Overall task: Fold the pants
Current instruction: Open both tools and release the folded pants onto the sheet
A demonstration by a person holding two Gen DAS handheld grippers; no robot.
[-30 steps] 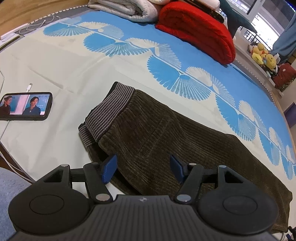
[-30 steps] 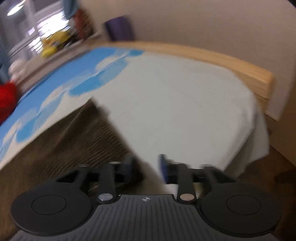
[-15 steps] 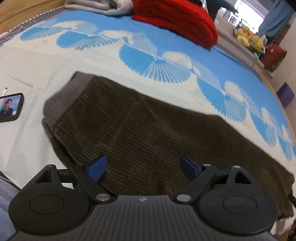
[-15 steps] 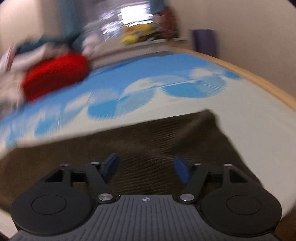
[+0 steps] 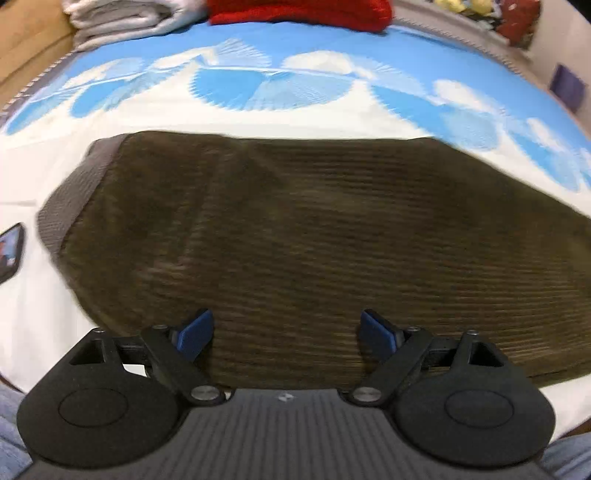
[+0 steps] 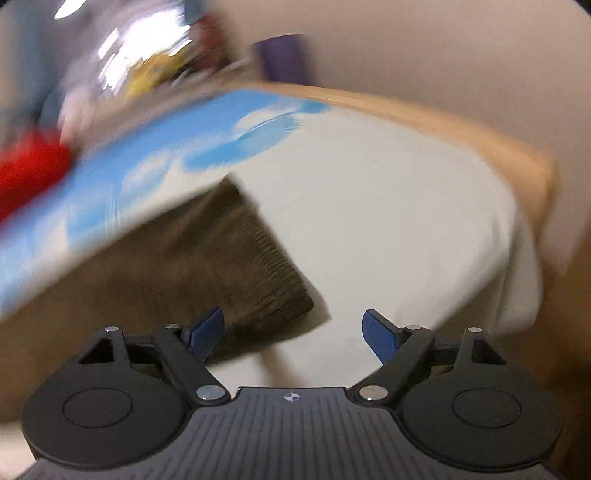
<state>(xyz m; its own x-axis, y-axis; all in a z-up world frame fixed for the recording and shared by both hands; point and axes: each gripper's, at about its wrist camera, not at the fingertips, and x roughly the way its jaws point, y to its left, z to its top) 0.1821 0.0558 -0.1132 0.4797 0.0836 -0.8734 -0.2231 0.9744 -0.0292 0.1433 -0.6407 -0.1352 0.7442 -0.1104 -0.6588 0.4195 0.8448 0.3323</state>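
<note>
Dark brown corduroy pants lie folded lengthwise across the bed, with the grey ribbed waistband at the left. My left gripper is open and empty, just above the near edge of the pants at mid-length. In the blurred right wrist view the leg end of the pants lies on the white sheet. My right gripper is open and empty, above the near corner of that leg end.
The bed has a white and blue fan-patterned sheet. A phone lies at the left edge. A red blanket and folded grey bedding lie at the far side. A wooden bed frame borders the right end.
My left gripper swung right along the pants from the waistband to mid-length and opened wider. My right gripper turned back toward the leg end and opened wider.
</note>
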